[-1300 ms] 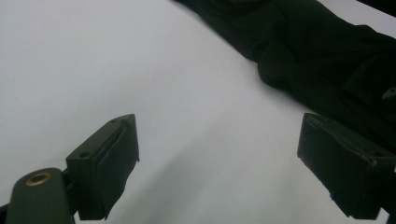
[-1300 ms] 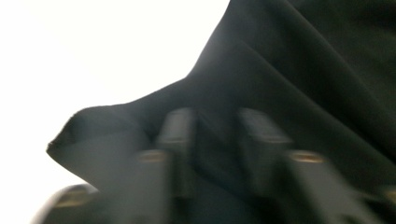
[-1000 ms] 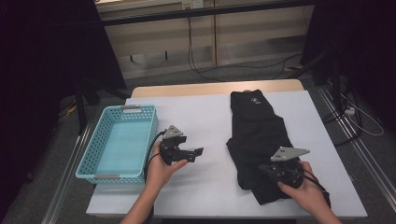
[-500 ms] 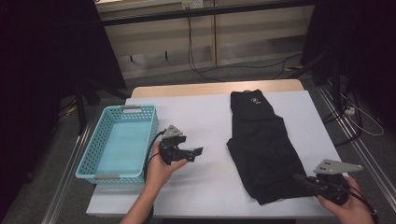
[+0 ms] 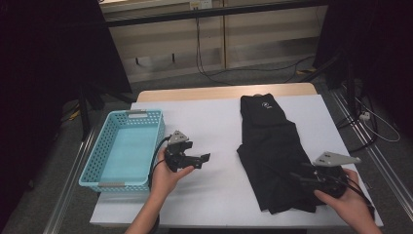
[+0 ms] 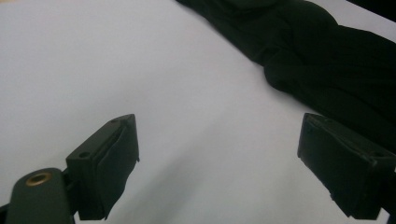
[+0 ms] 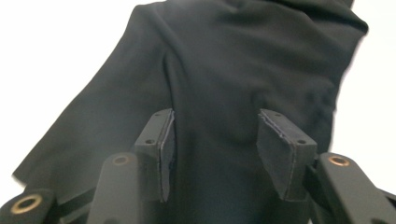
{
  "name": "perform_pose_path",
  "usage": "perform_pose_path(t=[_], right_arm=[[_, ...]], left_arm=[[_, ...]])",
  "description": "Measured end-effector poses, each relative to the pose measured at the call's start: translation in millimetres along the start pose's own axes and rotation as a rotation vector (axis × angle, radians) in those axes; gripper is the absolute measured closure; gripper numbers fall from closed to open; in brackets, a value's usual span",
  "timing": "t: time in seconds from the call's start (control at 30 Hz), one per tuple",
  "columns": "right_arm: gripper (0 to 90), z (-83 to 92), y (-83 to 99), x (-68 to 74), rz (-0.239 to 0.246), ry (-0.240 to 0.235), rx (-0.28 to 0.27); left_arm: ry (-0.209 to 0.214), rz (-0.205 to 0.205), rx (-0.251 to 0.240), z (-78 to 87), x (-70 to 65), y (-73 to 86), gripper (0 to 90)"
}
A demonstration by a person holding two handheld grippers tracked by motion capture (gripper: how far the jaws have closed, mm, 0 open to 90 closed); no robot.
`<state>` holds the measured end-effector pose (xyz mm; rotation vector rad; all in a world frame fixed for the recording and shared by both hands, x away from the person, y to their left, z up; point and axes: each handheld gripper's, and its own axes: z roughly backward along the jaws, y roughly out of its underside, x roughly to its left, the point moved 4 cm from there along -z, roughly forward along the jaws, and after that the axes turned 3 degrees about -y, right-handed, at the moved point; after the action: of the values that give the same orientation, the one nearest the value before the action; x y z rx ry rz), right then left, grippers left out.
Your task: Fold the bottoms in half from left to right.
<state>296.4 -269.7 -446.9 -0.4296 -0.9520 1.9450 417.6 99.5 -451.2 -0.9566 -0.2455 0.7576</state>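
Jaws of the right gripper have just been opening and now stand apart over the near end of the black folded cloth garment; in the right gripper view the dark fabric lies between and beyond the pads without being pinched. On the right half of the white table, the garment's long axis runs from the far edge toward the near right, with a small pale logo at its far, narrower end and the broader, rumpled end near the right hand. Left gripper hovers over bare table just right of the light blue plastic basket, its jaws wide apart and empty, aimed rightward at the garment.
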Motion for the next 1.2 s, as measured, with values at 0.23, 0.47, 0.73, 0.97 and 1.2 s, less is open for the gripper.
perform_pose_path(t=[0.23, 0.47, 0.73, 0.97, 1.2], right_arm=[[39.1, -33.1, -29.5, -3.0, -0.017, 0.002, -0.009], [39.4, -68.1, -47.4, -14.5, -0.029, 0.031, 0.012], [38.2, -106.2, -66.6, -15.5, -0.044, 0.072, 0.018], [37.3, -136.7, -90.5, -4.9, -0.047, 0.081, -0.01], [31.9, -165.3, -101.6, -4.0, -0.064, 0.11, -0.001]], left_arm=[[-0.004, 0.0, -0.007, 6.4, 1.2, 1.4, 12.5], [-0.014, 0.003, -0.004, 10.9, 2.0, 5.2, 12.3], [-0.018, -0.005, 0.006, 10.1, 1.6, 7.2, 12.0], [-0.015, -0.009, 0.011, 9.6, 1.3, 8.3, 11.9], [-0.025, -0.003, 0.013, 12.4, 2.5, 10.6, 11.8]])
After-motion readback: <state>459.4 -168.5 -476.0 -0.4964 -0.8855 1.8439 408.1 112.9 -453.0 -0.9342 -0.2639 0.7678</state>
